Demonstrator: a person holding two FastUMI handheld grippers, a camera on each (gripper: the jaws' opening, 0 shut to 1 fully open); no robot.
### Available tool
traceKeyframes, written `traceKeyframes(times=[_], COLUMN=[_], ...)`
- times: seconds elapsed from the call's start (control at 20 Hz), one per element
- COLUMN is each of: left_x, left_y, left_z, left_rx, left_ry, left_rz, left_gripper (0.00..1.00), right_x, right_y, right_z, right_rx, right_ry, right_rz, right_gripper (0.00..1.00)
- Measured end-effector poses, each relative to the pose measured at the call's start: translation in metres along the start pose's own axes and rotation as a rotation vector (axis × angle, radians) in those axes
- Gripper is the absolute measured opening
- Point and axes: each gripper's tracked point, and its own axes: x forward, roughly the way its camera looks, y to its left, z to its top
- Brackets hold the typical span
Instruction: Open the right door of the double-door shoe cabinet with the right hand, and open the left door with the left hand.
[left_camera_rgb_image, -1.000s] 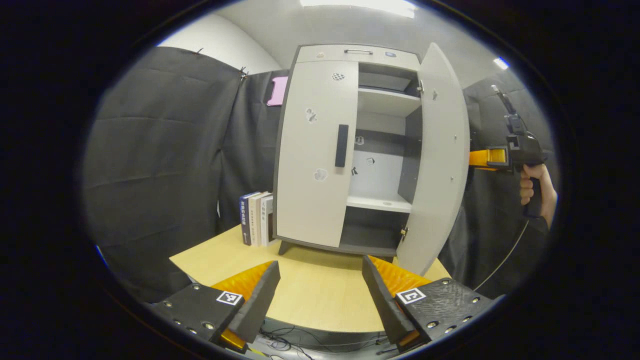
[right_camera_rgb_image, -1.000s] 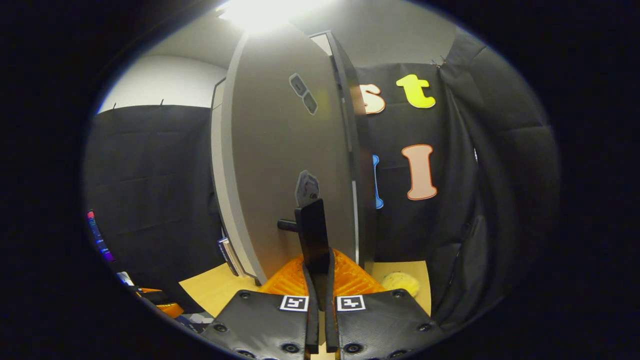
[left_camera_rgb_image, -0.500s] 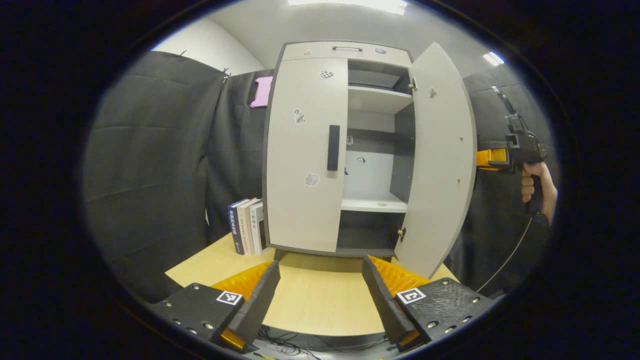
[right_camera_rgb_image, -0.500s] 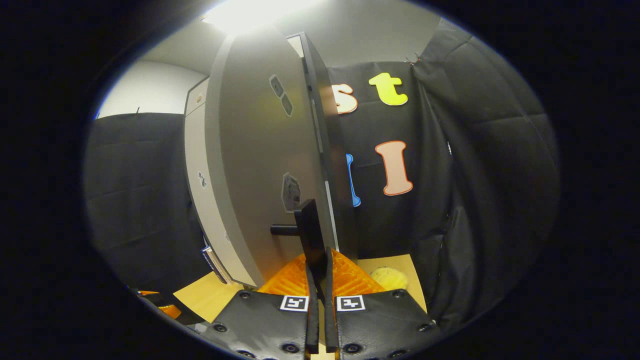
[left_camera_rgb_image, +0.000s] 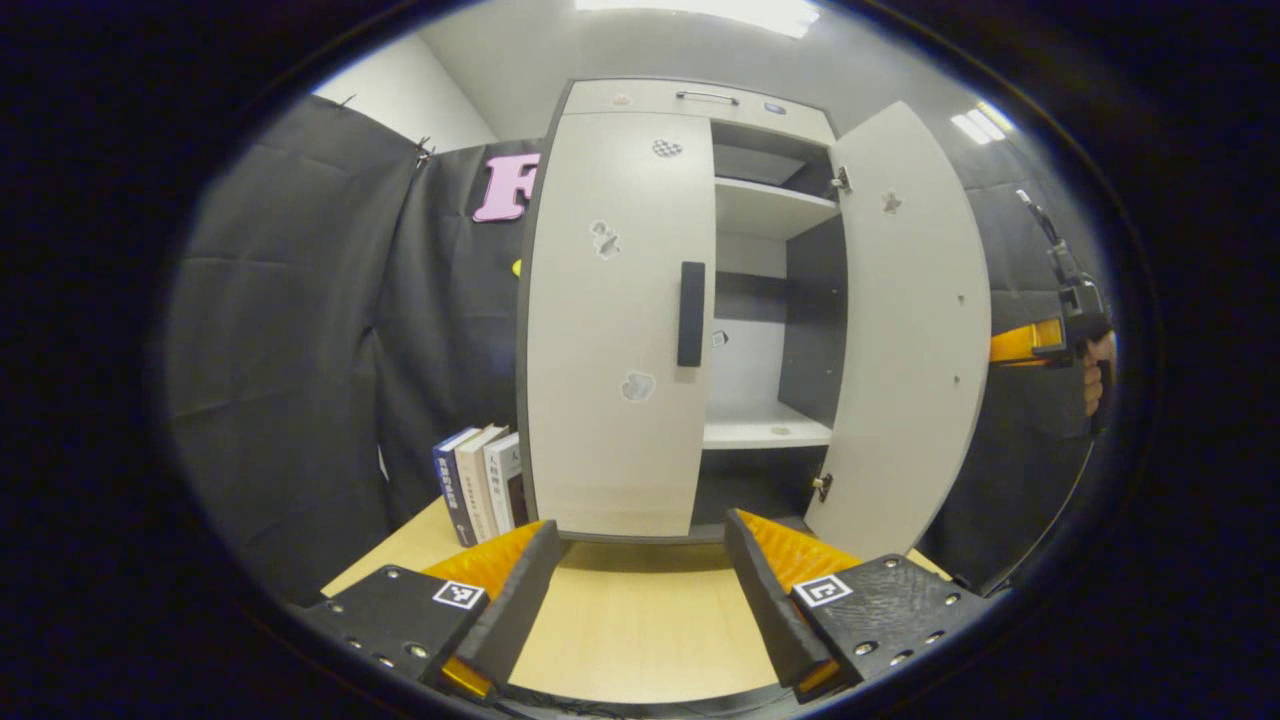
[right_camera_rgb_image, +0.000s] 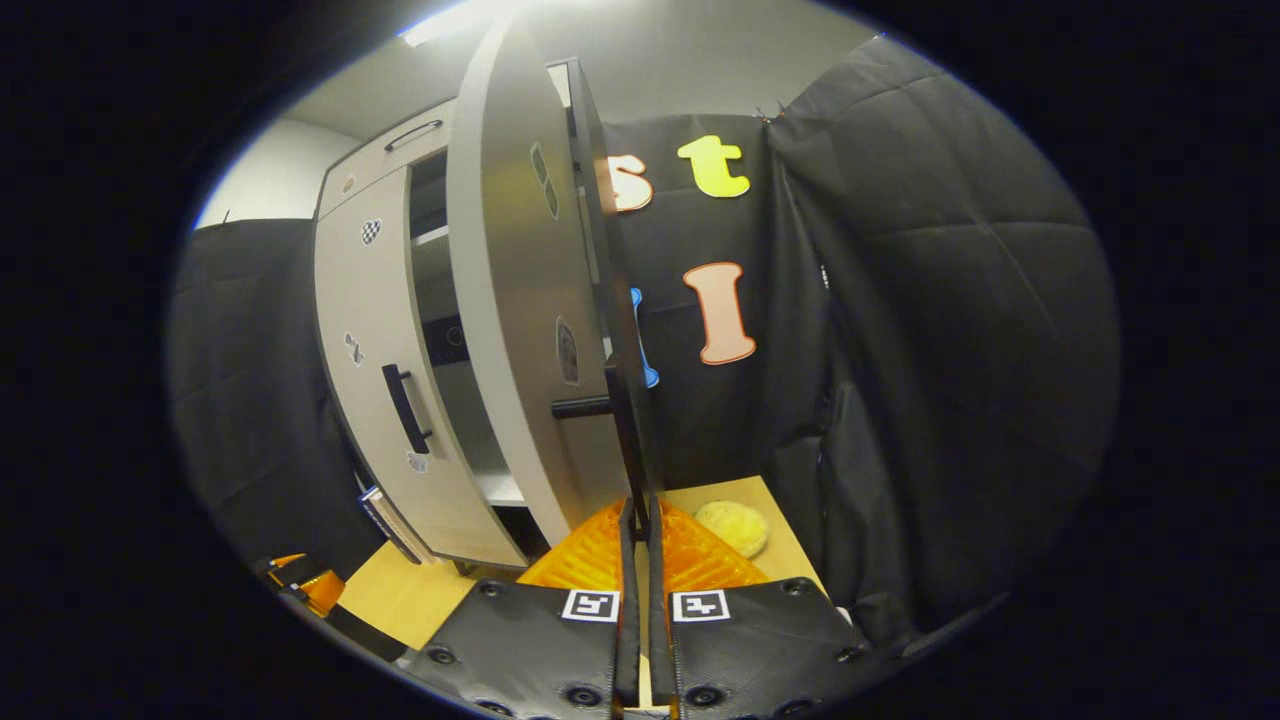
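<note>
Cabinet (left_camera_rgb_image: 620, 320), right door (left_camera_rgb_image: 915, 330) open

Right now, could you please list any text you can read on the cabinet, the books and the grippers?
Books: spine lettering, too small to read.
Stickers on the left door: shapes, no legible words.
Square marker on the left gripper: coded pattern, no words or numbers.
</note>
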Motion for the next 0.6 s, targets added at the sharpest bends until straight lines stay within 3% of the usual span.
traceKeyframes(times=[0.05,0.1,0.25,0.4,0.5,0.55,0.6], left_x=[0.007,0.015,0.042,0.071,0.090,0.101,0.112], left_y=[0.005,0.010,0.017,0.016,0.006,0.000,-0.004], left_z=[0.005,0.011,0.037,0.065,0.081,0.089,0.098], left_rx=[-0.002,-0.004,-0.019,-0.057,-0.085,-0.089,-0.083], left_ry=[-0.011,-0.011,-0.026,-0.053,-0.068,-0.078,-0.089], left_rz=[-0.027,-0.056,-0.148,-0.189,-0.214,-0.223,-0.220], left_gripper=[0.96,0.96,0.95,0.96,0.95,0.95,0.95], right_x=[-0.001,-0.006,-0.023,-0.032,-0.034,-0.034,-0.033], right_y=[-0.005,-0.010,-0.029,-0.049,-0.082,-0.099,-0.109], right_z=[0.004,0.006,0.006,0.013,0.022,0.029,0.034], right_rx=[0.002,0.012,0.023,0.044,-0.001,-0.037,-0.047], right_ry=[-0.022,-0.032,-0.050,-0.094,-0.156,-0.188,-0.204], right_rz=[-0.034,-0.067,-0.189,-0.280,-0.421,-0.481,-0.506], right_gripper=[0.10,0.02,0.00,0.00,0.10,0.02,0.02])
